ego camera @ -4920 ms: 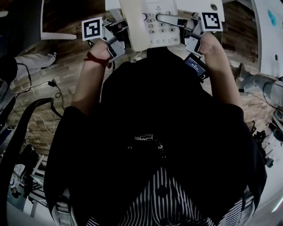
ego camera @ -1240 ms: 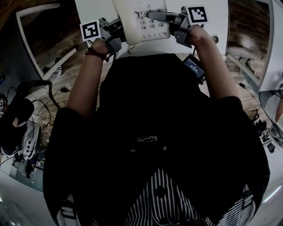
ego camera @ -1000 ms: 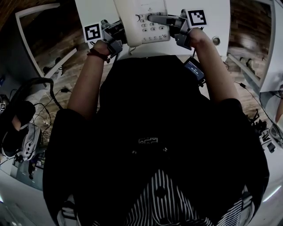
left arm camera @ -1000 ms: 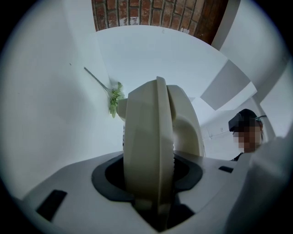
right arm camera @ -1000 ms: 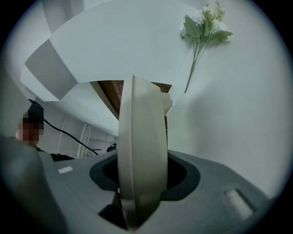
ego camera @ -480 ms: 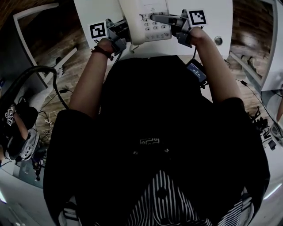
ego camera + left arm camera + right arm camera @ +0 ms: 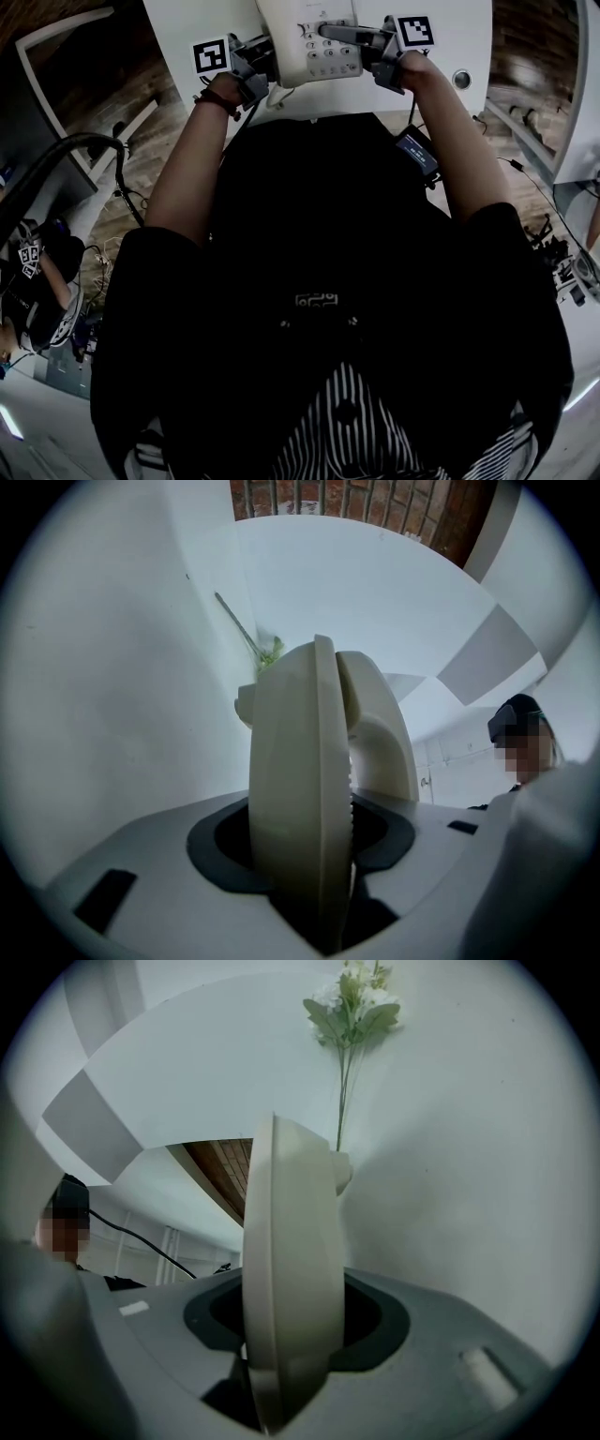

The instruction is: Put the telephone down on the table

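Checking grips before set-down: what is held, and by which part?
The telephone, by its side edges: left hand-held gripper on the left edge, right hand-held gripper on the right edge.

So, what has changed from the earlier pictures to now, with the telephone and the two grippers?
The telephone, earlier held over the wooden floor at the table's edge, has been carried over the white table and seems to sink toward it. Nothing was let go: the left gripper and the right gripper stay shut on its two sides.
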A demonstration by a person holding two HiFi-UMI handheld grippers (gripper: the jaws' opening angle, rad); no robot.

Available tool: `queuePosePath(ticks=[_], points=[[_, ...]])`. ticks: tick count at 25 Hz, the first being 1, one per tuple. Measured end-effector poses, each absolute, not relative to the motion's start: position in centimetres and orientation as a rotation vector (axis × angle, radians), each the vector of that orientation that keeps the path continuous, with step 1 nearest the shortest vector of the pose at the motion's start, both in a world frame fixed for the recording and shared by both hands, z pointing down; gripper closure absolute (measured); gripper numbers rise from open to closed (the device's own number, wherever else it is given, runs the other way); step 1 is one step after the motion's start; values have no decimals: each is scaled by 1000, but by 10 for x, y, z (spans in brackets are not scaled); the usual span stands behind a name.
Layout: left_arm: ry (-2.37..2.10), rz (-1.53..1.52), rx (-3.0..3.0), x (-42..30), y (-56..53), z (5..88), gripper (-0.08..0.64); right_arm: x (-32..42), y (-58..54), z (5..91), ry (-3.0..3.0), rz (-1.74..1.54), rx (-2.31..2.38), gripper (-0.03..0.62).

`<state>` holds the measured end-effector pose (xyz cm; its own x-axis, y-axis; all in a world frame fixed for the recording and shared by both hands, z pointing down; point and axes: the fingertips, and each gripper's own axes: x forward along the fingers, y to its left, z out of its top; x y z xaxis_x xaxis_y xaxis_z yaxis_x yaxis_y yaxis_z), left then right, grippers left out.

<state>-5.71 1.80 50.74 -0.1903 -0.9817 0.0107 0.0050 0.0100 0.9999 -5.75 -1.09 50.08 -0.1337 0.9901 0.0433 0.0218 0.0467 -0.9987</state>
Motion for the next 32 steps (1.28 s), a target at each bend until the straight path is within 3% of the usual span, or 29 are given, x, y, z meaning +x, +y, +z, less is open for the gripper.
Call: queuePosePath(ticks=[32], points=[[-1258, -1258, 1008, -43, 11, 544, 359, -46, -13, 541, -1324, 1220, -1046, 387]])
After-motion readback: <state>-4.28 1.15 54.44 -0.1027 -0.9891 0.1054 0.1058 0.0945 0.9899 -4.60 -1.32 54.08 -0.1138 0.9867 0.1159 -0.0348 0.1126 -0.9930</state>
